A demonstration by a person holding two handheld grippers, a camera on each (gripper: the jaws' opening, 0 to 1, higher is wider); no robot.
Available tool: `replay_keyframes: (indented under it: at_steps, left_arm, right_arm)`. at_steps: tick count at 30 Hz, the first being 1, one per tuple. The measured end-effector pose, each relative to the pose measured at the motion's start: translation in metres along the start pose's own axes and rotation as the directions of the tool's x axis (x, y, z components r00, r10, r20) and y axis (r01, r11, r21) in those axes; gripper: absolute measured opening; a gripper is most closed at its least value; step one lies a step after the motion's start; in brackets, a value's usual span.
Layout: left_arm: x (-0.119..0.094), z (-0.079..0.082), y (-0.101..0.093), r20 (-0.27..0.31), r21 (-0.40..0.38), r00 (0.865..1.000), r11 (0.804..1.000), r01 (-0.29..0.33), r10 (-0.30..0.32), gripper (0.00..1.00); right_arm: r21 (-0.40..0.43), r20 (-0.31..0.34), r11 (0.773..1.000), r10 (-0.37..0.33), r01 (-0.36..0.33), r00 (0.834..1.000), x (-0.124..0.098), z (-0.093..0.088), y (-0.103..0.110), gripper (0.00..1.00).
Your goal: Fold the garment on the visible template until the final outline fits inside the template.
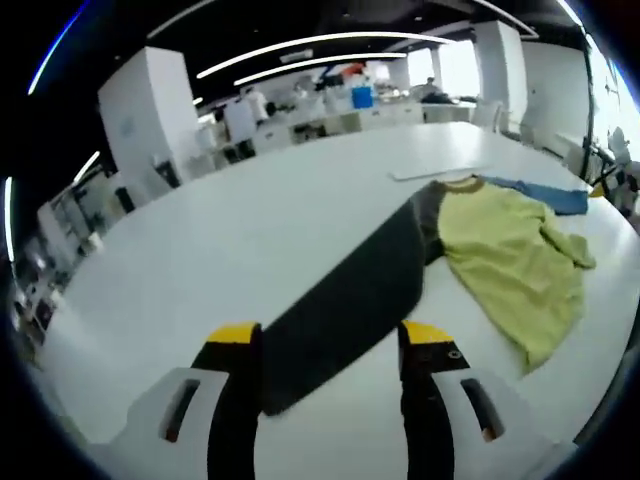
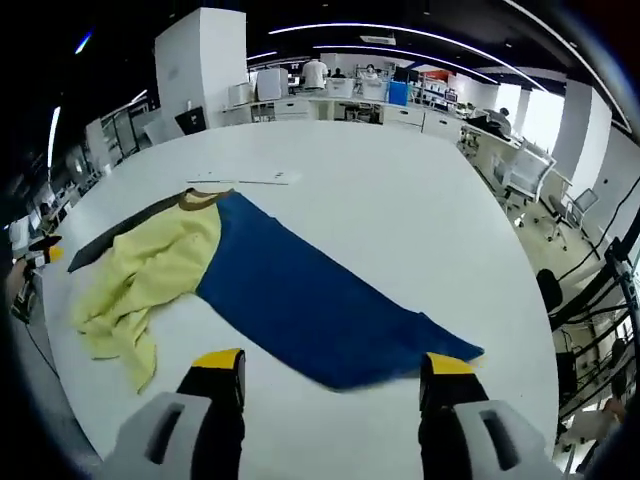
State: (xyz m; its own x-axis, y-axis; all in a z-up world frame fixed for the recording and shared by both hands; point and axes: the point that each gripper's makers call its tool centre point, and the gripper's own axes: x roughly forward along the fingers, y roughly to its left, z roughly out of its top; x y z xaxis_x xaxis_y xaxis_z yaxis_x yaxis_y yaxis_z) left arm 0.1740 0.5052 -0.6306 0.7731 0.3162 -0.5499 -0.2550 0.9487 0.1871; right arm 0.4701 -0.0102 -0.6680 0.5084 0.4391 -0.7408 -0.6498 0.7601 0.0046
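A long-sleeved garment lies spread on the white table (image 1: 200, 250). Its body is yellow (image 1: 510, 255), one sleeve is dark grey (image 1: 350, 295) and the other is blue (image 2: 310, 300). The grey sleeve runs toward my left gripper (image 1: 328, 336), which is open, with the cuff end lying on the table between its yellow-tipped jaws. In the right gripper view the yellow body (image 2: 150, 270) is crumpled at the left. The blue sleeve reaches my right gripper (image 2: 333, 363), which is also open, the cuff lying just ahead of its jaws. A brown collar (image 2: 200, 198) shows at the top.
A thin flat white strip (image 2: 245, 178) lies on the table just beyond the collar. Bare table (image 2: 420, 210) stretches past the garment. White pillars (image 1: 150, 110), desks, chairs and people stand in the background beyond the table edge.
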Motion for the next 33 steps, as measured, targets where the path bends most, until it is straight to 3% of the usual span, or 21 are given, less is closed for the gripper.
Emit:
replay_keyframes:
  at_steps: [10, 21, 33]
  left_arm:
    - [-0.013, 0.0, -0.043, 0.018, 0.028, 0.992, 0.992, 0.124, -0.125, 0.57]
    - [-0.016, -0.012, -0.1, -0.011, 0.073, 0.952, 0.95, 0.305, -0.305, 0.55]
    - [-0.014, -0.026, -0.141, -0.013, 0.055, 0.92, 0.918, 0.393, -0.393, 0.49]
  right_arm:
    - [-0.072, 0.009, 0.991, 0.113, -0.112, 0.994, -0.015, -0.003, 0.05, 0.76]
    - [-0.145, -0.009, 0.965, 0.22, -0.219, 0.975, -0.025, -0.013, 0.102, 0.74]
    - [-0.215, -0.056, 0.926, 0.305, -0.309, 0.951, -0.02, -0.034, 0.148, 0.69]
